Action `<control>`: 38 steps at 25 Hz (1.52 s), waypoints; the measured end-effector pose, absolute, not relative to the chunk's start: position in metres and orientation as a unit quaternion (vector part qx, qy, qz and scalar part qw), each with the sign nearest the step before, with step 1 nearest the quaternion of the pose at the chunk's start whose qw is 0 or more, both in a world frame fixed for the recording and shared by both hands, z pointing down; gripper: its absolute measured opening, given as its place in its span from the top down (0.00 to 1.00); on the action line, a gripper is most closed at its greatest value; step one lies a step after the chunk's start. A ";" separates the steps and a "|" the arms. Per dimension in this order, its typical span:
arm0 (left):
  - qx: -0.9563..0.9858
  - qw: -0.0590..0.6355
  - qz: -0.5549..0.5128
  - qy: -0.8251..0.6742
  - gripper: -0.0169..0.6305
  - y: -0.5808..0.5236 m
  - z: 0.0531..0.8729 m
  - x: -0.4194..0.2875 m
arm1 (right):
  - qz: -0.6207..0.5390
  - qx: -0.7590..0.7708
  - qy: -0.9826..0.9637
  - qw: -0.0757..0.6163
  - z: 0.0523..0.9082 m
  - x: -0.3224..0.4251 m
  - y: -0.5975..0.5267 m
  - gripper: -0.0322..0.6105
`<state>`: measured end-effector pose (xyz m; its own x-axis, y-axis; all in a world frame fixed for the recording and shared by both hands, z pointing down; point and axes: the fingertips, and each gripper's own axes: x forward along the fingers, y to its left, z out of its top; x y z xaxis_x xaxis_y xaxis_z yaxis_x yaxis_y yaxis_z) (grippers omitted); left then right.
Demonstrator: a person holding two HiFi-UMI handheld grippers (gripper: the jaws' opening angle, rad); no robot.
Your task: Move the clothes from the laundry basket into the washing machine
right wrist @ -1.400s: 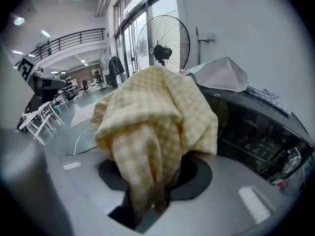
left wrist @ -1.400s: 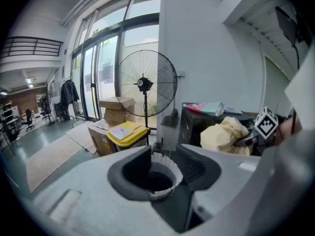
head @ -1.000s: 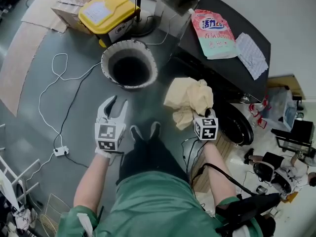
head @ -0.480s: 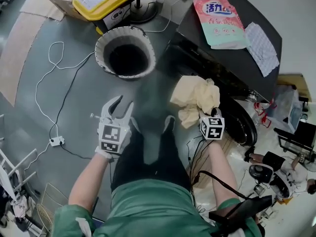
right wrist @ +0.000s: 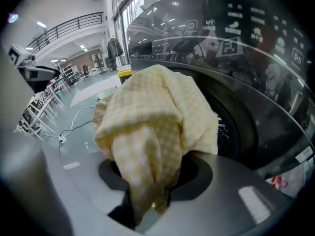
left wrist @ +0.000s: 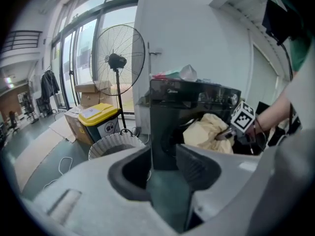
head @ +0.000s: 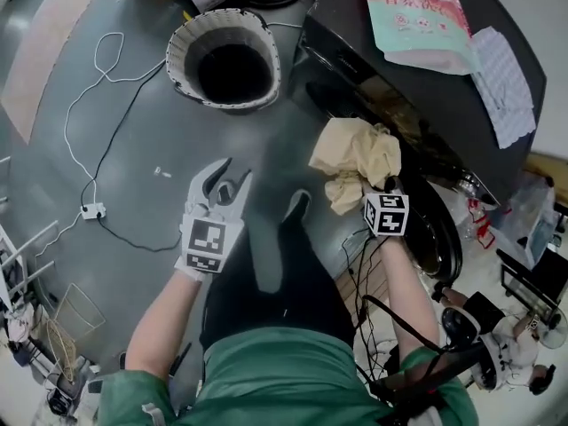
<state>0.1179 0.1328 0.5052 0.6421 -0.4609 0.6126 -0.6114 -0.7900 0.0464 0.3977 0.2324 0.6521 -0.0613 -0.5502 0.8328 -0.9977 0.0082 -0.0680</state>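
A pale yellow checked cloth (head: 357, 153) is bunched and crumpled, pinched between the fingers of the right gripper (head: 369, 190). Most of it billows out beyond the fingertips, and one fold droops down between them. Just past the cloth, ahead of those fingers, is the round dark drum opening of the black front-loading washing machine (head: 355, 43). The laundry basket (head: 176, 56) is round, white and woven. It stands upright on the floor with a dark inside, well ahead of the spread fingers of the left gripper (head: 229, 176) and clear of them
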 end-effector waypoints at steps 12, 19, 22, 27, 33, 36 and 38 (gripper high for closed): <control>0.894 0.141 0.293 -0.308 0.73 0.162 0.544 0.138 | 0.368 0.599 -0.635 0.319 0.720 0.433 0.219 0.70; 0.901 0.148 0.286 -0.290 0.73 0.164 0.597 0.145 | 0.400 0.601 -0.619 0.311 0.768 0.442 0.220 0.70; 0.905 0.149 0.283 -0.282 0.73 0.160 0.614 0.142 | 0.397 0.614 -0.605 0.317 0.785 0.449 0.212 0.69; 0.904 0.154 0.284 -0.282 0.73 0.156 0.639 0.136 | 0.384 0.635 -0.583 0.331 0.808 0.469 0.196 0.69; 0.903 0.168 0.270 -0.288 0.73 0.142 0.652 0.145 | 0.385 0.669 -0.547 0.324 0.829 0.501 0.165 0.69; 0.902 0.172 0.270 -0.288 0.73 0.138 0.663 0.139 | 0.385 0.683 -0.532 0.319 0.847 0.506 0.146 0.68; 0.900 0.178 0.272 -0.291 0.73 0.139 0.673 0.139 | 0.386 0.692 -0.522 0.316 0.859 0.515 0.140 0.68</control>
<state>0.1386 0.1385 0.6728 0.6834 -0.4264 0.5925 -0.6195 -0.7681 0.1618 0.5147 0.1395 0.8592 0.1565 -0.4780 0.8643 -0.9662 -0.2556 0.0336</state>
